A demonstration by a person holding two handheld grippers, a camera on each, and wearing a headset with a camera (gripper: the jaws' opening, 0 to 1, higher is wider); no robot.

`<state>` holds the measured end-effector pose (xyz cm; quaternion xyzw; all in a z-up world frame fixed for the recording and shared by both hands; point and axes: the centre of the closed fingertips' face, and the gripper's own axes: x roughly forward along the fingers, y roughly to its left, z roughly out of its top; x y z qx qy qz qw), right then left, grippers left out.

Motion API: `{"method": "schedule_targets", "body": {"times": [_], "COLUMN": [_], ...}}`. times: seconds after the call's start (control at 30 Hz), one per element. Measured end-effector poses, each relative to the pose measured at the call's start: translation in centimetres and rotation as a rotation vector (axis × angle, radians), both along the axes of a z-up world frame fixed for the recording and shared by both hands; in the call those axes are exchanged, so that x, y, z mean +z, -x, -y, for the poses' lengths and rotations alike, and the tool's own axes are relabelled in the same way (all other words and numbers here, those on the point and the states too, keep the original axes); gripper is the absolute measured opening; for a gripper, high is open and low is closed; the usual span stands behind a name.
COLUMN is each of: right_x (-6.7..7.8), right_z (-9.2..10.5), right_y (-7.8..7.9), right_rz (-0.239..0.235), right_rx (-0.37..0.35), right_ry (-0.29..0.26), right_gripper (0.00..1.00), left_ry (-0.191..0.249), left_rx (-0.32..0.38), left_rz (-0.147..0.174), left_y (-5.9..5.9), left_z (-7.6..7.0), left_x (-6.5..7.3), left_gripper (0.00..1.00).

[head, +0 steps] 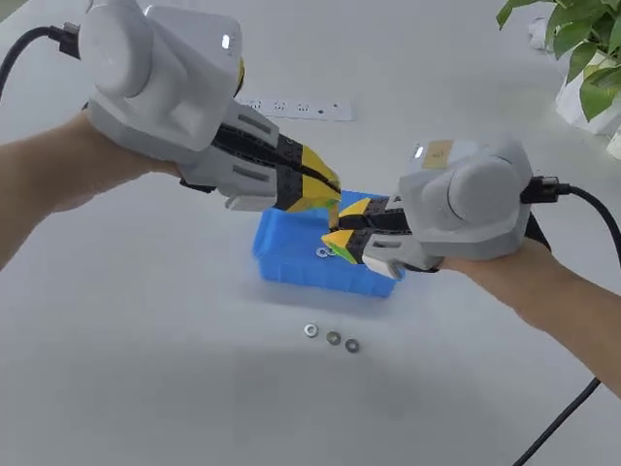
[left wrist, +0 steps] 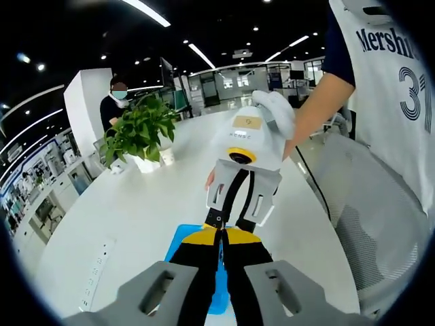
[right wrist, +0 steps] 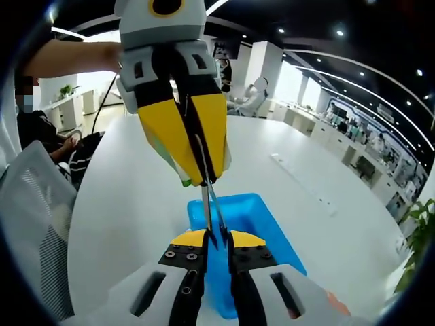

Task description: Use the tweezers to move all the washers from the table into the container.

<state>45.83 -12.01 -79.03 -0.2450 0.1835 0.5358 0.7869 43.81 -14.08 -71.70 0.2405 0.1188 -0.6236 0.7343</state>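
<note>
Slim metal tweezers (right wrist: 206,197) run between the two grippers above the blue container (head: 291,264). My left gripper (head: 328,192) reaches in from the upper left, its yellow-tipped jaws shut on the upper part of the tweezers. My right gripper (head: 340,233) faces it from the right and is shut on the tweezers' thin lower end (right wrist: 216,234). In the left gripper view, the left gripper (left wrist: 221,239) points straight at the right one. A few washers (head: 326,252) lie inside the container. Three washers (head: 333,338) sit in a row on the table just in front of it.
A white power strip (head: 291,107) lies on the table behind the container. A potted plant (head: 582,49) stands at the far right corner. A black cable (head: 572,408) trails from the right gripper. A mesh chair (left wrist: 367,197) stands beside the table, and a person (left wrist: 115,102) stands behind the plant.
</note>
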Motion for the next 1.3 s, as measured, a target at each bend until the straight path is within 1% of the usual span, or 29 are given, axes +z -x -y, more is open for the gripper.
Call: {"method": "schedule_targets", "body": {"times": [0.23,0.27,0.3,0.43,0.57,0.63,0.87,1.0,1.07,1.17,1.3], "right_x": [0.5,0.4,0.4,-0.2,-1.1,-1.3,-2.1,-2.8,-3.2,-3.8,-4.4], "right_z": [-0.3,-0.3,-0.4,-0.3,-0.4,-0.5,-0.7,-1.1,-1.2,-1.4,-1.3], "right_y": [2.0,2.2,2.5,3.3,4.2,4.6,5.4,5.9,6.2,6.5,6.6], "right_rz": [0.03,0.032,0.033,0.026,0.006,0.001,-0.023,-0.041,-0.045,-0.07,-0.096], "right_rx": [0.043,0.049,0.054,0.061,0.072,0.076,0.086,0.097,0.102,0.103,0.103], "right_ry": [0.013,0.014,0.015,0.022,0.033,0.033,0.032,0.03,0.027,0.02,0.017], "right_gripper": [0.13,0.13,0.13,0.13,0.13,0.13,0.13,0.13,0.13,0.13,0.13], "left_ry": [-0.028,-0.033,-0.035,-0.055,-0.068,-0.069,-0.072,-0.073,-0.07,-0.062,-0.06], "left_rx": [-0.038,-0.046,-0.05,-0.07,-0.074,-0.078,-0.078,-0.075,-0.072,-0.06,-0.059], "left_rz": [0.012,0.011,0.012,0.017,0.003,-0.009,-0.032,-0.047,-0.06,-0.082,-0.092], "left_y": [2.3,2.8,3.0,4.3,5.1,5.4,6.0,6.4,6.6,6.6,6.5], "left_z": [-0.2,0.0,0.1,0.3,0.3,0.3,0.0,-0.4,-0.5,-0.7,-0.7], "left_x": [0.4,0.4,0.4,-0.3,-1.1,-1.3,-2.1,-2.8,-3.1,-3.7,-4.2], "left_gripper": [0.06,0.06,0.06,0.06,0.06,0.06,0.06,0.06,0.06,0.06,0.06]}}
